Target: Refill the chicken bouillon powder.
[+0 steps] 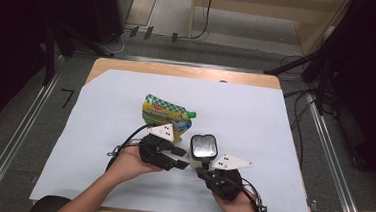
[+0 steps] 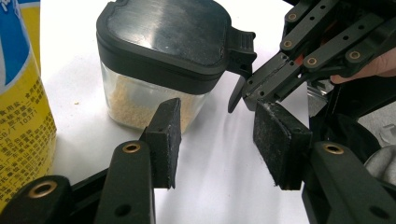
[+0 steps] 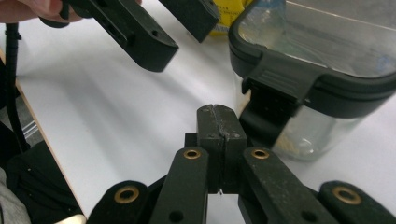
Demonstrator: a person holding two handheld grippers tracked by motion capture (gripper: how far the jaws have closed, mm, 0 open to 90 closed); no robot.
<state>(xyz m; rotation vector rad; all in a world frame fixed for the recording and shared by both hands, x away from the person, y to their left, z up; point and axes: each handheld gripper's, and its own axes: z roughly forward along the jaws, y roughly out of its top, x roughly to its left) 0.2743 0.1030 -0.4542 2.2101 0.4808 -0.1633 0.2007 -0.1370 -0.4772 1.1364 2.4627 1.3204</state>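
The jar (image 1: pixel 203 147), clear-walled with a black clip lid and a layer of pale grains at the bottom, stands upright on the white sheet (image 1: pixel 255 115) near the front middle of the bench (image 1: pixel 178 70), just in front of a yellow-green pouch (image 1: pixel 166 115) that lies flat. Both claws have closed in on it from the person's side, which reads as work on the lid. The right claw (image 3: pixel 217 122) is clenched, its pads pressed together with nothing between them, and its tip sits right at the lid's latch tab (image 3: pixel 275 100), under and against it as far as the right gripper view tells; that pose suits prying or flicking the latch up rather than lifting the jar. The left claw (image 2: pixel 217 140) is released, its pads well apart and pointed at the jar's lower wall, near but not touching, seemingly ready to steady the jar while the latch is worked. In the left gripper view the pouch stands just beside the jar at the left. The sheet covers most of the wooden bench, whose edge shows at the back. Around it is grey floor with metal rails (image 1: pixel 18 134), loose cables and dark equipment stands.
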